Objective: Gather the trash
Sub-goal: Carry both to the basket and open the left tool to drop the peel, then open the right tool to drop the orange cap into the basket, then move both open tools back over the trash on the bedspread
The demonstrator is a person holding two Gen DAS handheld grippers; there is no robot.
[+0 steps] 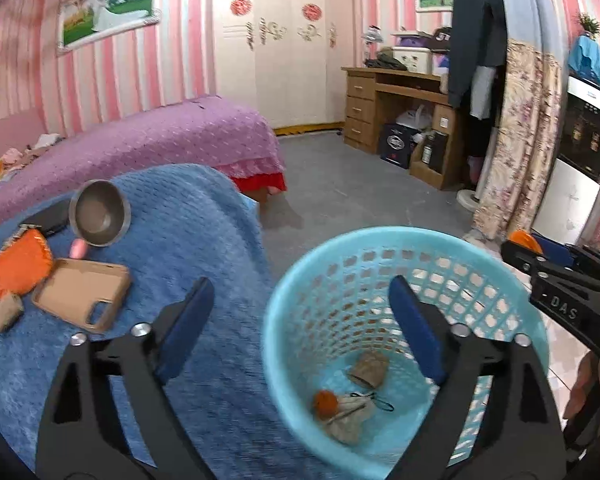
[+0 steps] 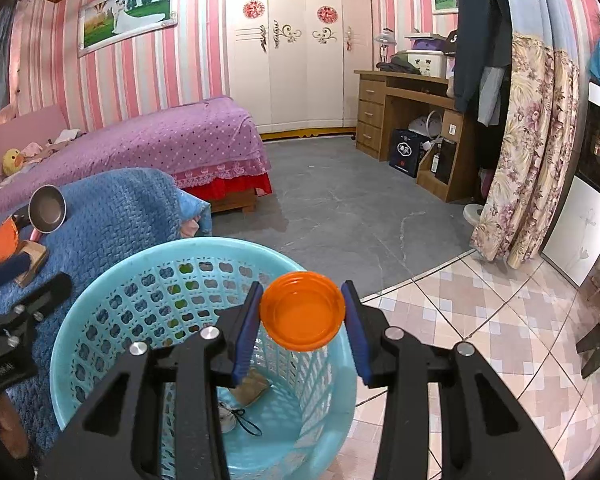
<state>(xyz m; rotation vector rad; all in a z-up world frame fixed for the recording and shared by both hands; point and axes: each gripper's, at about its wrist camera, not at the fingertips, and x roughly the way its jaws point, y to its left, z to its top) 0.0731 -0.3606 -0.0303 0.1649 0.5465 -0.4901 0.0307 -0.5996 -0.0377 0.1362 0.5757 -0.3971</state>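
Orange lid (image 2: 302, 311) sitting pinched between the blue pads of the right gripper (image 2: 303, 316), hovering just above the far rim of the light-blue basket (image 2: 100, 304); left gripper (image 1: 300, 320) hanging spread wide and empty over the basket's near rim, crumpled scraps (image 1: 346, 412) lying on the bottom, blue blanket (image 1: 204, 232) just beside

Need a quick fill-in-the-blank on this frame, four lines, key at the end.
1. The right tool is shut on an orange ____.
2. The left tool is open and holds ____.
3. The basket beside the blue blanket is light ____ in colour.
4. The phone case lies on the blanket, and the metal ____ sits just behind it.

Missing words: lid; nothing; blue; bowl
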